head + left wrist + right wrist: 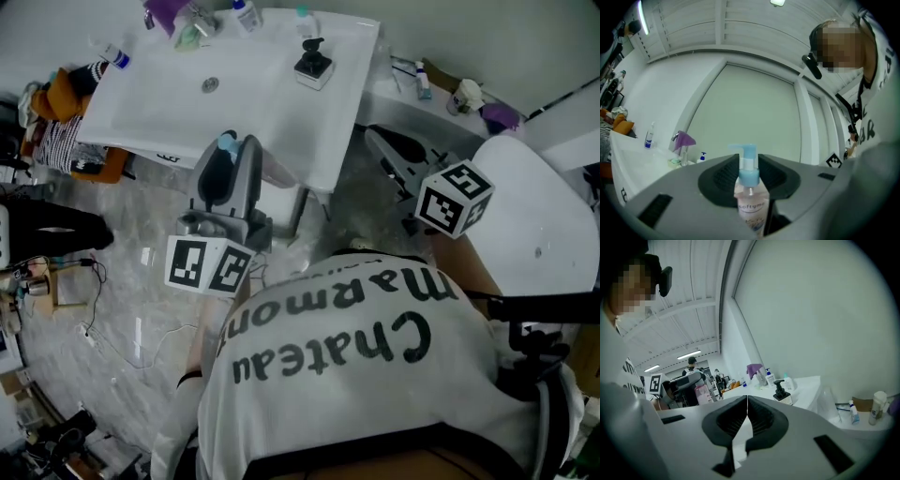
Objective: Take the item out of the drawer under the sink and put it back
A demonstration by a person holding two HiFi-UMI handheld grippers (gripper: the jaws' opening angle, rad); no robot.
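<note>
A clear pink pump bottle (751, 206) with a light-blue pump head stands between the jaws of my left gripper (749, 161), which is shut on it. In the head view that gripper (228, 150) hangs in front of the white sink (169, 103), near its front edge, with the blue pump (226, 143) showing at the jaws. My right gripper (747, 401) is shut, its pads meeting with nothing between them. It is held to the right of the sink's corner (375, 136). The drawer under the sink is hidden below the basin.
On the sink stand a black pump dispenser (313, 64), small bottles and a purple cloth (167, 11). A ledge with a tube and cup (441, 89) runs to the right. A white rounded fixture (539, 225) sits at far right. Clothes (66, 131) and cables (56, 281) lie left.
</note>
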